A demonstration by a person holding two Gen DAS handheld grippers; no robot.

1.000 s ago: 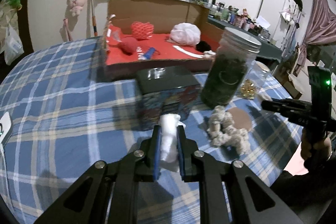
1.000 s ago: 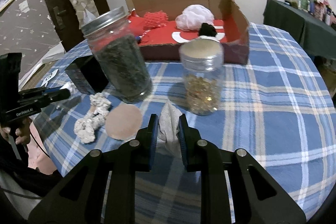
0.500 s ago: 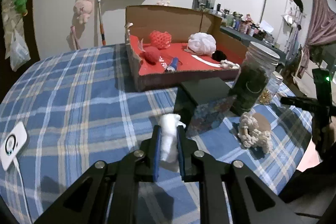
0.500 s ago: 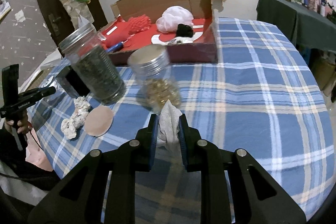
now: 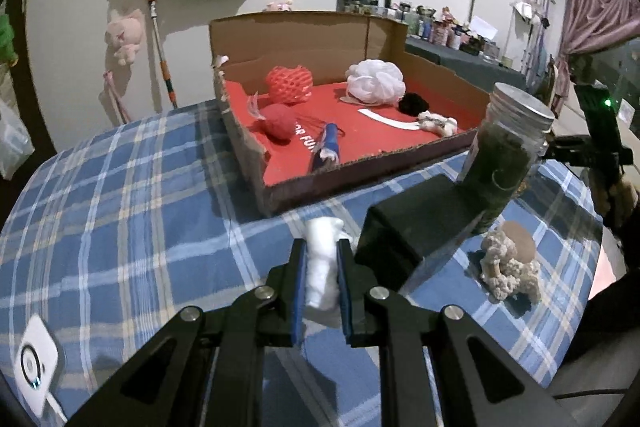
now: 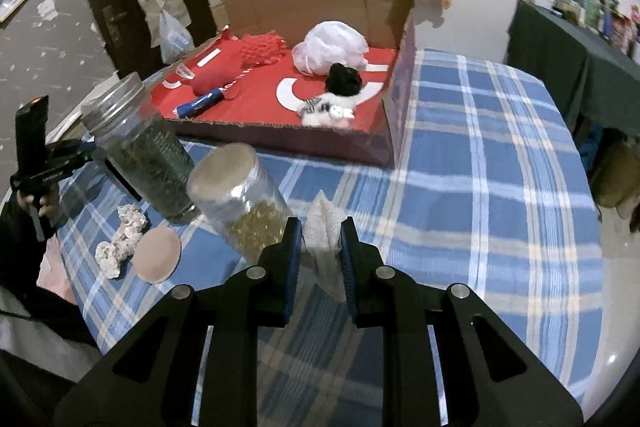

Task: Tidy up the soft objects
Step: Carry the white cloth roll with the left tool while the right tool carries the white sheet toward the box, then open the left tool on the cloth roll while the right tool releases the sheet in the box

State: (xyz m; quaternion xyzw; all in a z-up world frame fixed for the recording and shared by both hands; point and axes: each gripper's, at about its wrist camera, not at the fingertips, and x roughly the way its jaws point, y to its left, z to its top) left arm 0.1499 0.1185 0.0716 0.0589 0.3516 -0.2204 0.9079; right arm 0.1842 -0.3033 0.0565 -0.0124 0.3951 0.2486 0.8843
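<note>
So both hands are loaded right now. The left gripper (image 5: 322, 259) is pinching a fluffy white cotton wad (image 5: 320, 267), held over the blue plaid counter (image 5: 120, 227) just in front of the shallow cardboard box with the red lining (image 5: 360, 131). The right gripper (image 6: 320, 247) is clamped on a crumpled white mesh cloth (image 6: 326, 239), right beside a clear glass jar of yellow beads (image 6: 248, 207). The box already has a white mesh bath pouf (image 6: 332, 45) and a black fuzzy ball (image 6: 344, 79) in it. A knotted white rope toy (image 5: 506, 271) lies on the counter by the tall jar of dark stuff (image 5: 504, 155).
</note>
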